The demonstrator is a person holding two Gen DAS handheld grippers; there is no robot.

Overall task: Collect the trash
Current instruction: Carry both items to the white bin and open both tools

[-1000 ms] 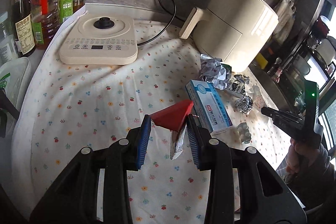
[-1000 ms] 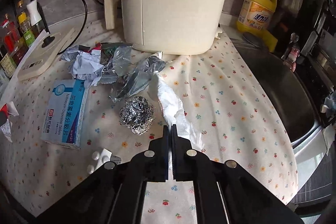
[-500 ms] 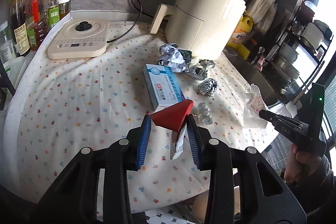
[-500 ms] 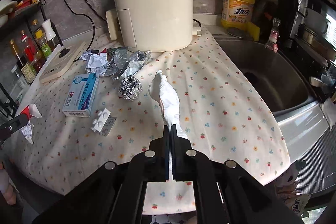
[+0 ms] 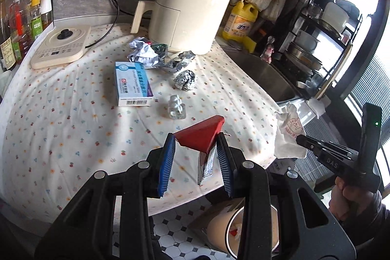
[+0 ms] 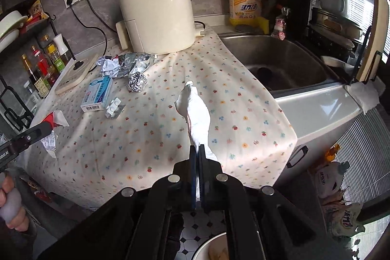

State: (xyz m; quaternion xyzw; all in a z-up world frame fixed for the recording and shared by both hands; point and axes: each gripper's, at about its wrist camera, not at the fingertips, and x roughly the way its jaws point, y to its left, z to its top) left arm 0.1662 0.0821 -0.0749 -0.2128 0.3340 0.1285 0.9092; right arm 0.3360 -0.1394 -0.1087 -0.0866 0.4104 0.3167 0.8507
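Note:
My left gripper [image 5: 195,157] is shut on a red wrapper [image 5: 201,135], held over the counter's front edge. My right gripper [image 6: 197,150] is shut on a crumpled white tissue [image 6: 195,111]; that tissue also shows in the left wrist view [image 5: 290,133]. A cream bin [image 5: 234,228] stands on the tiled floor below both grippers, and its rim shows in the right wrist view [image 6: 214,247]. On the floral cloth lie a blue medicine box [image 5: 131,84], a foil ball [image 5: 185,81], a blister pack [image 5: 176,106] and crumpled foil wrappers [image 5: 148,54].
A cream air fryer [image 5: 190,9] stands at the back, an induction hob [image 5: 61,46] and oil bottles [image 5: 22,23] to its left. A steel sink [image 6: 275,65] and a yellow detergent bottle [image 6: 245,1] lie to the right, a dish rack beyond.
Both grippers have pulled back from the counter and risen, each still holding its piece of trash. The floor and the bin below have come into view.

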